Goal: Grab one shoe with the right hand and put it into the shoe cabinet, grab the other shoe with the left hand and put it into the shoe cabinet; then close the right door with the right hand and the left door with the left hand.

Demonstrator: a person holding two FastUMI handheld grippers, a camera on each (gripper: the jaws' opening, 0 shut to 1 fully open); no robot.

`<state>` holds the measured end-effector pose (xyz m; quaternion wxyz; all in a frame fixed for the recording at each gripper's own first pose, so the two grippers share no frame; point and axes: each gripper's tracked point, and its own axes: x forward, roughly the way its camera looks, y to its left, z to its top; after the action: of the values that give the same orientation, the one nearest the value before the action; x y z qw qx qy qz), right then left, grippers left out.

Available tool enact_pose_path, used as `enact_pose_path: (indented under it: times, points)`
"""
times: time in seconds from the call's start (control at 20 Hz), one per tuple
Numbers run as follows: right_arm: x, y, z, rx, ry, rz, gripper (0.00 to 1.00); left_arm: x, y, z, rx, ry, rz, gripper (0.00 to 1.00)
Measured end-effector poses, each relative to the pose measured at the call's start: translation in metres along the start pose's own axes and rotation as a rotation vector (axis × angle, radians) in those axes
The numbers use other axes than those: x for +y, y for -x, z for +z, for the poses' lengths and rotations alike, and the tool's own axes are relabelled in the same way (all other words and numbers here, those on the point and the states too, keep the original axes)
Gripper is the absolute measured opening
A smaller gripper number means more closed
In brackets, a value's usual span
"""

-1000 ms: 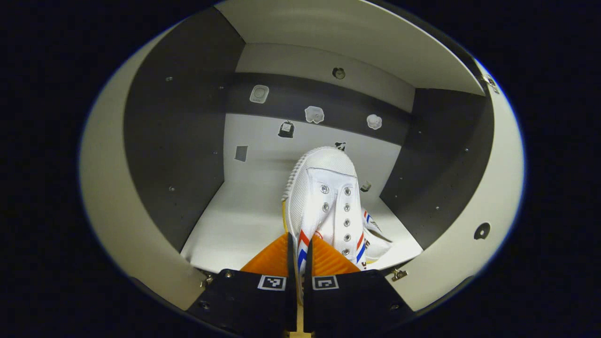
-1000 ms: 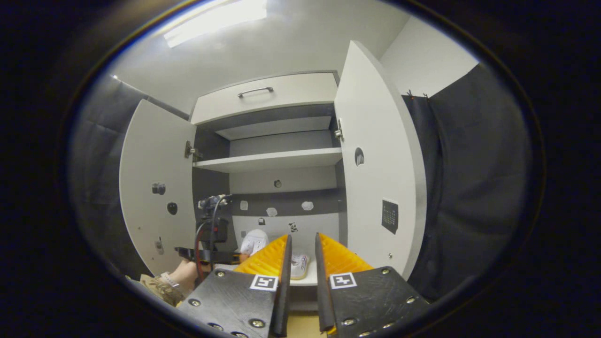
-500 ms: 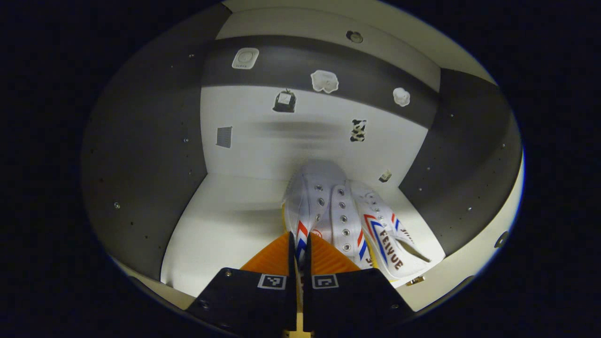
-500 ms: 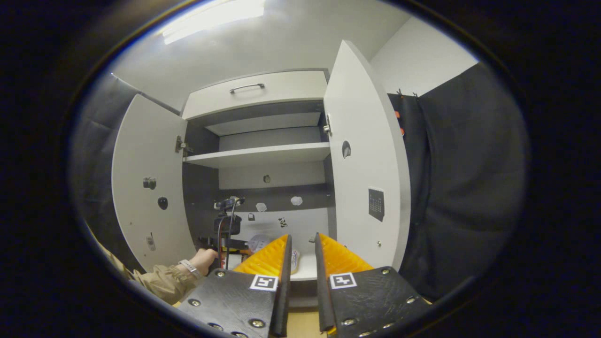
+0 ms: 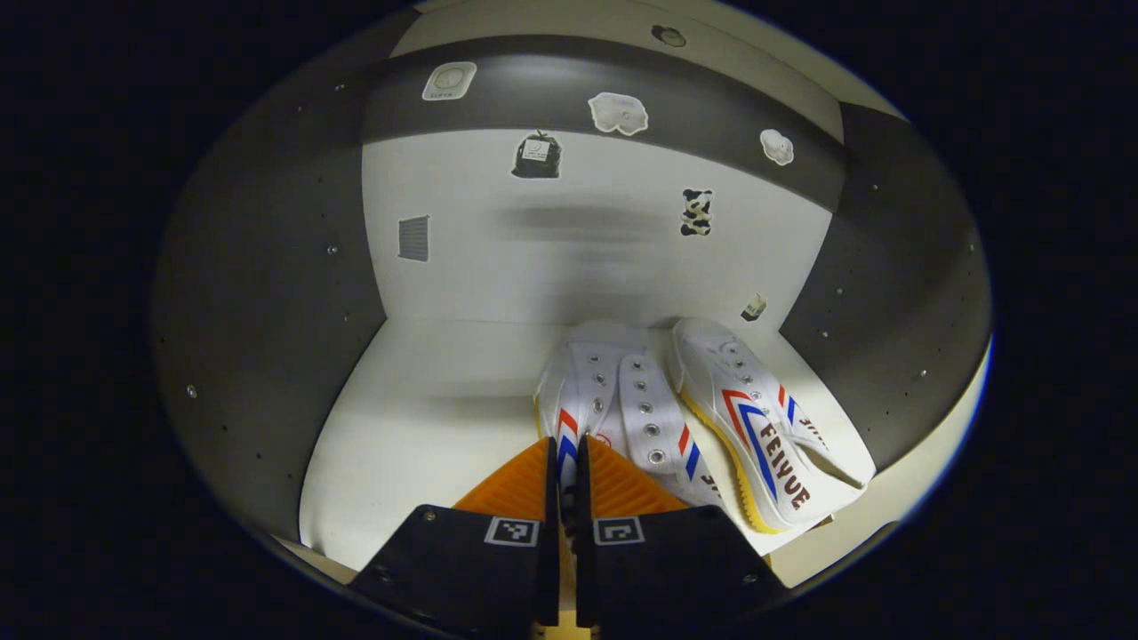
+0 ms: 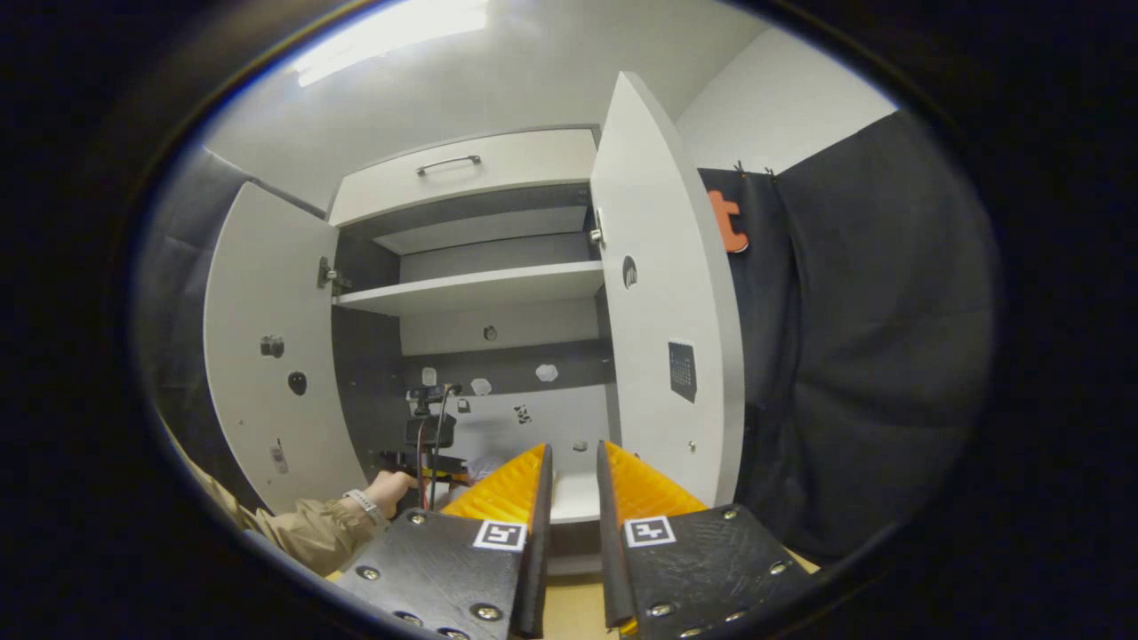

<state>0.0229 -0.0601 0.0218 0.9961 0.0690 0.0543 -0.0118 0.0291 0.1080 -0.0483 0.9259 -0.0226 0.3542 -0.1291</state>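
Observation:
My left gripper [image 5: 566, 443] is shut on the side collar of a white canvas shoe [image 5: 613, 391] with red and blue stripes. This shoe sits low over the cabinet's white bottom shelf [image 5: 427, 427], toe toward the back wall. The other white shoe [image 5: 756, 418] lies on the shelf just to its right, almost touching it. In the right gripper view, my right gripper [image 6: 572, 446] hangs in front of the shoe cabinet, its orange fingers a little apart and holding nothing. The left door [image 6: 267, 356] and the right door [image 6: 658, 311] both stand wide open.
Dark side walls [image 5: 267, 293] close in the bottom compartment, and small stickers [image 5: 536, 156] dot its back wall. A hand [image 6: 387, 484] in a tan sleeve holds the left gripper's black body [image 6: 429, 433] inside the cabinet. A shelf [image 6: 471, 289] and a drawer with a handle [image 6: 449, 163] lie above.
The left gripper has carried its shoe deeper into the cabinet and lower, next to the other shoe. The right gripper has drifted a little, so the cabinet sits further left in its view.

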Motion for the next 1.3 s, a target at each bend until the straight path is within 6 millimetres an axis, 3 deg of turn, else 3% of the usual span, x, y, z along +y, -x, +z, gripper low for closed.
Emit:
enact_pose_path:
  times: [0.05, 0.2, 0.35, 0.6, 0.95, 1.0, 1.05, 1.1, 1.15, 1.2, 1.25, 1.3]
  points:
    - [-0.002, 0.001, 0.000, 0.001, 0.000, 0.001, 0.26, -0.004, 0.003, -0.002, 0.002, 0.004, -0.008, 0.11]
    - [-0.003, 0.004, 0.001, 0.001, 0.002, 0.016, 0.26, -0.008, 0.016, 0.006, -0.035, -0.003, -0.013, 0.36]
    - [-0.005, 0.012, 0.004, -0.005, -0.009, 0.040, 0.25, -0.015, 0.043, 0.018, -0.091, -0.020, -0.026, 0.42]
    - [-0.036, 0.034, 0.016, -0.040, 0.008, 0.016, 0.26, -0.034, 0.112, 0.044, -0.248, -0.036, -0.061, 0.41]
    - [-0.113, 0.051, 0.016, -0.044, 0.005, -0.110, 0.27, -0.061, 0.223, 0.067, -0.460, -0.074, -0.111, 0.41]
    - [-0.122, 0.054, 0.016, -0.042, -0.004, -0.129, 0.31, -0.062, 0.235, 0.069, -0.479, -0.072, -0.113, 0.41]
    - [-0.133, 0.055, 0.013, -0.041, -0.007, -0.142, 0.51, -0.063, 0.246, 0.068, -0.485, -0.070, -0.116, 0.41]
    - [-0.142, 0.055, 0.011, -0.037, -0.010, -0.148, 0.53, -0.063, 0.255, 0.065, -0.490, -0.066, -0.119, 0.41]
    - [-0.149, 0.057, 0.009, -0.035, -0.010, -0.154, 0.74, -0.064, 0.265, 0.064, -0.495, -0.065, -0.123, 0.37]
    - [-0.158, 0.056, 0.008, -0.036, -0.003, -0.162, 0.82, -0.065, 0.274, 0.061, -0.499, -0.063, -0.129, 0.41]
    - [-0.161, 0.051, 0.003, -0.031, 0.002, -0.162, 0.99, -0.065, 0.282, 0.057, -0.502, -0.062, -0.133, 0.41]
    - [-0.164, 0.048, -0.001, -0.026, 0.006, -0.158, 0.94, -0.066, 0.290, 0.054, -0.504, -0.064, -0.138, 0.41]
